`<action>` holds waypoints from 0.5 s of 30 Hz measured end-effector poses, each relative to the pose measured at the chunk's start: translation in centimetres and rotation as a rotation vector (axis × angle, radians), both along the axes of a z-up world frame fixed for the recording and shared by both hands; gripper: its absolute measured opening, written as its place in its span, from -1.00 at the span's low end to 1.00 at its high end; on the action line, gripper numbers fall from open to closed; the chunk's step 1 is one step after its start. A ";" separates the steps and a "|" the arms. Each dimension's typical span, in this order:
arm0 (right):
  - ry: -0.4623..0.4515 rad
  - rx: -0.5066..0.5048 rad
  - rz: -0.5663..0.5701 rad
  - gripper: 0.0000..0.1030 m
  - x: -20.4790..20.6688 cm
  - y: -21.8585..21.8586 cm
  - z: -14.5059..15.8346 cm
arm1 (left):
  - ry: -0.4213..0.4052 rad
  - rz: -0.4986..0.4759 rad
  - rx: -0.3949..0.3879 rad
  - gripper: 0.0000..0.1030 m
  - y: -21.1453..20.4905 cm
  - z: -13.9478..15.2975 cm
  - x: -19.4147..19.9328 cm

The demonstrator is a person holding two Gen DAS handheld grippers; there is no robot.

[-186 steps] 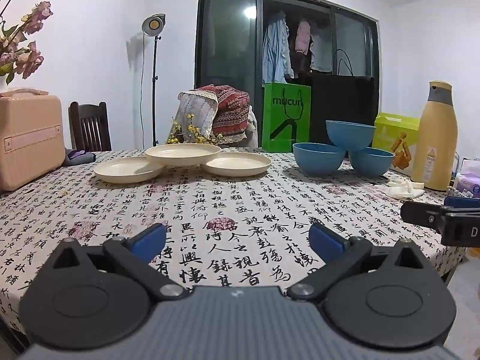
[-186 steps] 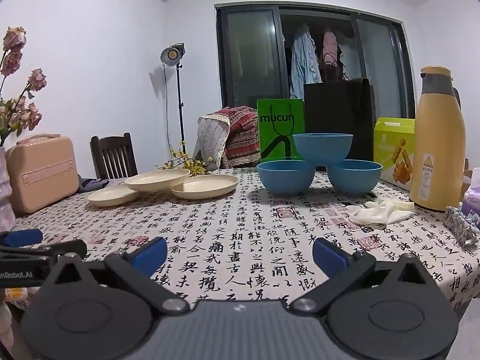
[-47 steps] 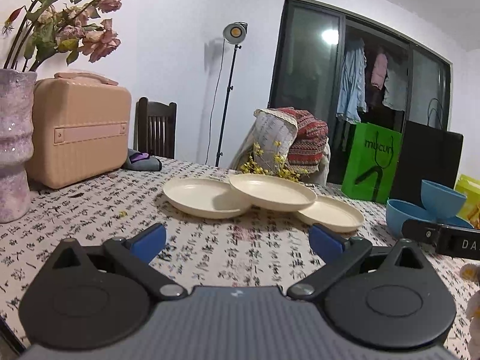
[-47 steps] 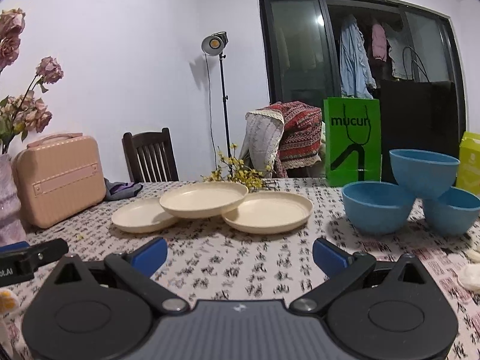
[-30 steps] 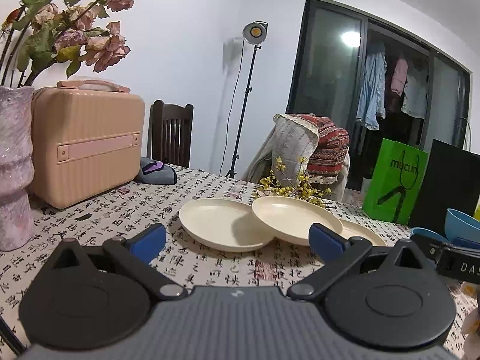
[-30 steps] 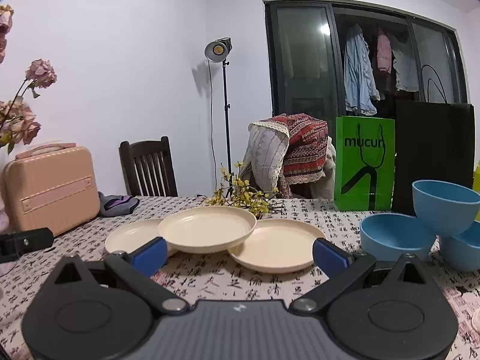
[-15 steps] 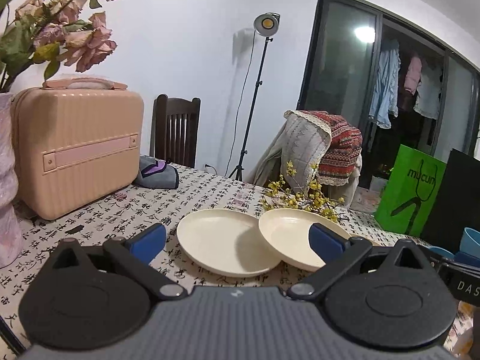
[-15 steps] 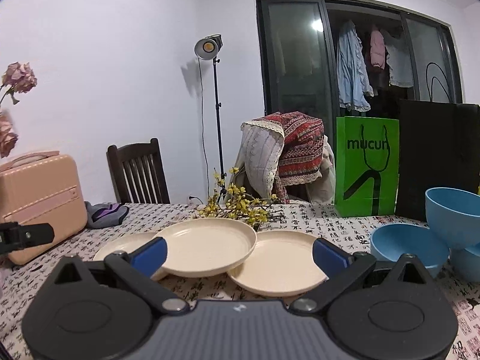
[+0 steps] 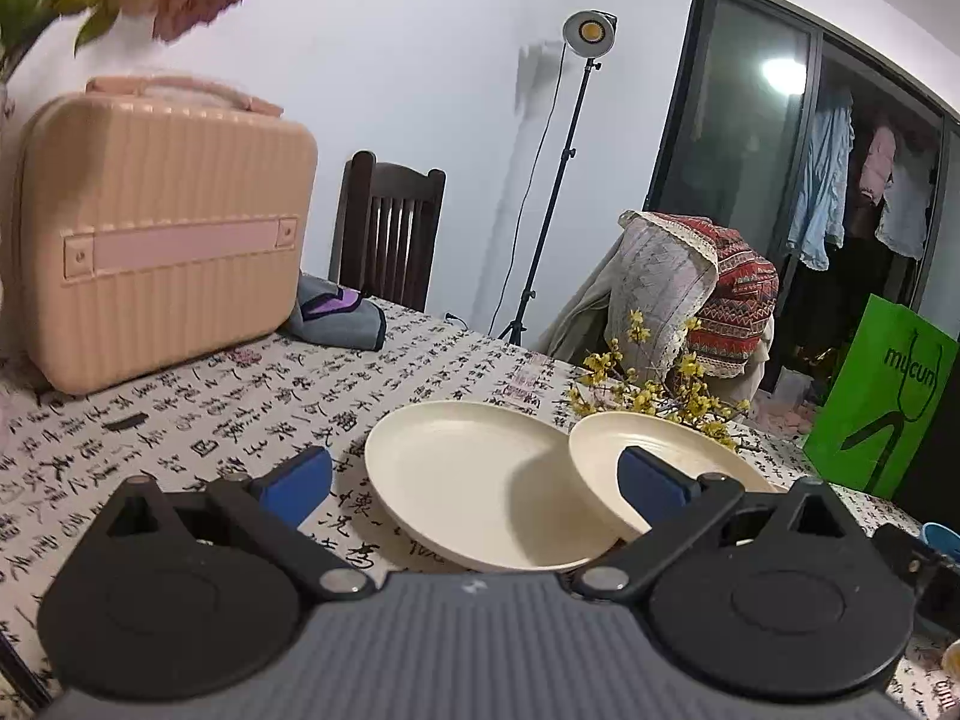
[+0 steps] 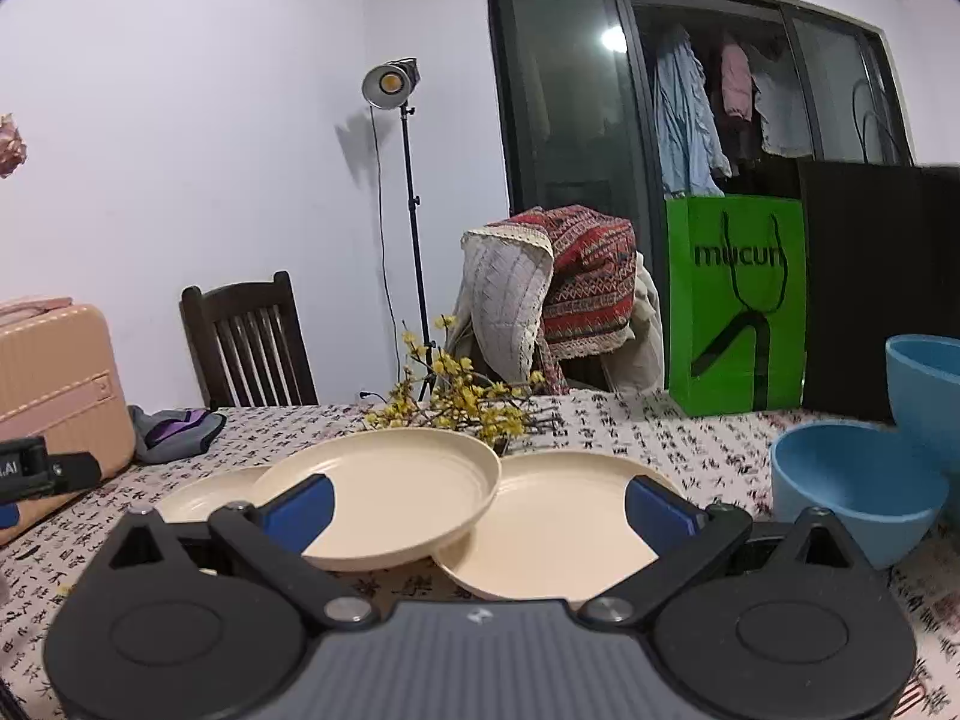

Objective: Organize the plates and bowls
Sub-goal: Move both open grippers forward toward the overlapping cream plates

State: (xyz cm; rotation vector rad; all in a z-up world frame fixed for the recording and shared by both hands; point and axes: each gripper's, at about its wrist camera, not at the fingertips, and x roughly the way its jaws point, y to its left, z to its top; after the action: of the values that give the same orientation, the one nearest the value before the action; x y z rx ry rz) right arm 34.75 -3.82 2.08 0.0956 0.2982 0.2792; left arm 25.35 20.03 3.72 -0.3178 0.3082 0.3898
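Three cream plates lie overlapped on the patterned tablecloth: the left plate (image 10: pixel 204 495), the middle plate (image 10: pixel 390 480) resting on the other two, and the right plate (image 10: pixel 558 516). In the left wrist view the left plate (image 9: pixel 468 480) and middle plate (image 9: pixel 660 456) sit just beyond the fingers. My left gripper (image 9: pixel 474 483) is open and empty, close in front of the left plate. My right gripper (image 10: pixel 480 507) is open and empty, facing the middle and right plates. Blue bowls (image 10: pixel 852 492) stand at the right, one bowl (image 10: pixel 927 384) propped on top.
A pink hard case (image 9: pixel 156 228) stands at the table's left, with a grey-purple cloth (image 9: pixel 336 312) beside it. Yellow flower sprigs (image 9: pixel 660 384) lie behind the plates. A dark chair (image 9: pixel 384 228), a draped chair, a lamp stand and a green bag (image 9: pixel 888 408) are beyond the table.
Both grippers have moved forward toward the plates, which now fill more of each view. Both have stayed open, and the plates and bowls have not moved.
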 end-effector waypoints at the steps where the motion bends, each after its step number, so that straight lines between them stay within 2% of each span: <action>1: 0.005 0.009 0.004 1.00 0.2 -0.2 -0.3 | 0.003 -0.004 0.001 1.00 0.1 -0.4 0.2; 7: 0.024 0.018 0.010 1.00 0.5 -0.5 -1.8 | 0.020 -0.034 0.000 1.00 -0.1 -1.5 0.4; 15: 0.029 -0.004 0.027 1.00 0.1 0.0 -2.6 | 0.025 -0.009 -0.005 1.00 0.3 -2.2 0.3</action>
State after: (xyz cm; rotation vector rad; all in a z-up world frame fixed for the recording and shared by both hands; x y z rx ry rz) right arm 34.86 -3.84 -0.47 0.0919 0.3293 0.3038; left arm 25.64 20.35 1.48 -0.3162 0.3345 0.3848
